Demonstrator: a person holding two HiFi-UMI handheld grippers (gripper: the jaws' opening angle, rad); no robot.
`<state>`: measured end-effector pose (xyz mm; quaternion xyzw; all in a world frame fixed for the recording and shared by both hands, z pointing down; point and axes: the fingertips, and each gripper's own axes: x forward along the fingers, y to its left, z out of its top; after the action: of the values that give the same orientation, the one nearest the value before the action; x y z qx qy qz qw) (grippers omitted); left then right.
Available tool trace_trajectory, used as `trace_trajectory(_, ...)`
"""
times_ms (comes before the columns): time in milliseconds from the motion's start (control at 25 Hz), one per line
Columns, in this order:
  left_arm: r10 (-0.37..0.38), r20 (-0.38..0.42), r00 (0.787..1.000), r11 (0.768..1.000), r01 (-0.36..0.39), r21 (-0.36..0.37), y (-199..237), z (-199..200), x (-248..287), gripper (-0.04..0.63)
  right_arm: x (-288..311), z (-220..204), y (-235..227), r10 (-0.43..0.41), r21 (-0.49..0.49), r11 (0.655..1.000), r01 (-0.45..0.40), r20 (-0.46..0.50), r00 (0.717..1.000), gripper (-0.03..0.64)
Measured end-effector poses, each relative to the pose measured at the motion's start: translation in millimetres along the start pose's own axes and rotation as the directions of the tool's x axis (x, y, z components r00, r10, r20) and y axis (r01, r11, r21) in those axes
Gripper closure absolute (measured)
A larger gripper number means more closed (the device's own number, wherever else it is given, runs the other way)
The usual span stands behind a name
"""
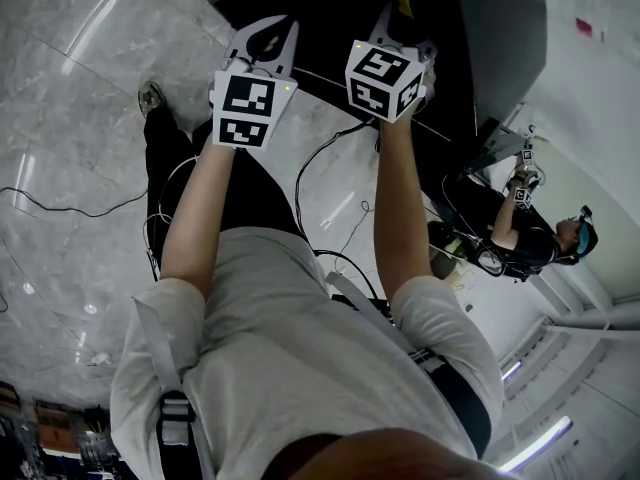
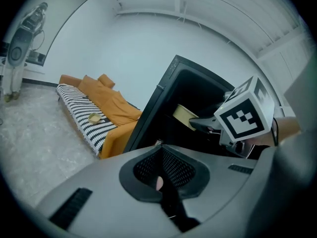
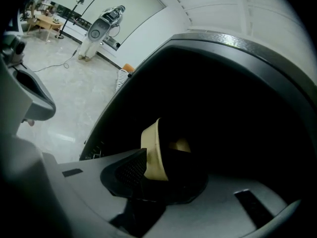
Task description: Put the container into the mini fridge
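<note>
The black mini fridge (image 1: 330, 28) stands open on the floor in front of me. The yellow container (image 3: 153, 152) sits inside its dark cavity, tilted on edge in the right gripper view. My right gripper (image 3: 158, 175) reaches into the fridge with its jaws spread. The container's wall stands between them, close to the left pad (image 3: 131, 170), with no firm squeeze visible. From the left gripper view the container (image 2: 184, 115) shows just ahead of the right gripper's marker cube (image 2: 245, 115). My left gripper (image 1: 265, 43) hovers at the fridge's left edge, shut and holding nothing.
The grey fridge door (image 1: 510, 38) hangs open on the right. Cables (image 1: 330, 168) trail over the marble floor. Another person (image 1: 530, 233) crouches at the right. A sofa with an orange blanket (image 2: 99, 103) lies beyond the fridge. A white robot (image 3: 101, 29) stands far off.
</note>
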<state>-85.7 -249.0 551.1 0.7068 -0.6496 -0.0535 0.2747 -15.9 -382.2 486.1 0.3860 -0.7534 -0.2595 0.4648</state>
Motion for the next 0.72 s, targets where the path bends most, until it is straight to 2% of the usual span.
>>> trace_trajectory(240, -0.011, -0.024, 1.0, 1.0, 0.012, 0.029, 4.2, 5.3, -12.5, 0.583, 1.1, 8.2, -6.5, -0.084, 0.003, 0.996, 0.084, 0.028, 0.996, 0.482)
trace_trajectory(320, -0.012, -0.031, 0.999, 0.999, 0.013, 0.033, 5.2, 7.4, -15.1, 0.583, -2.6, 13.6, -9.0, -0.128, 0.011, 0.992, 0.128, 0.075, 0.989, 0.482)
trace_trajectory(480, -0.023, -0.048, 0.999, 0.998, 0.026, 0.063, 4.6, 14.6, -25.1, 0.583, -15.0, 25.3, -13.1, -0.216, 0.038, 0.976, 0.213, 0.192, 0.957, 0.482)
trace_trajectory(600, -0.028, -0.069, 0.997, 0.995, 0.034, 0.089, 10.0, 17.3, -36.2, 0.583, -27.9, 32.8, -9.7, -0.238, 0.079, 0.971, 0.226, 0.229, 0.944, 0.482)
trace_trajectory(720, -0.022, -0.087, 0.996, 0.995, 0.03, 0.092, 17.9, 23.7, -44.5, 0.583, -43.1, 42.9, -3.0, -0.224, 0.142, 0.971, 0.194, 0.243, 0.944, 0.482)
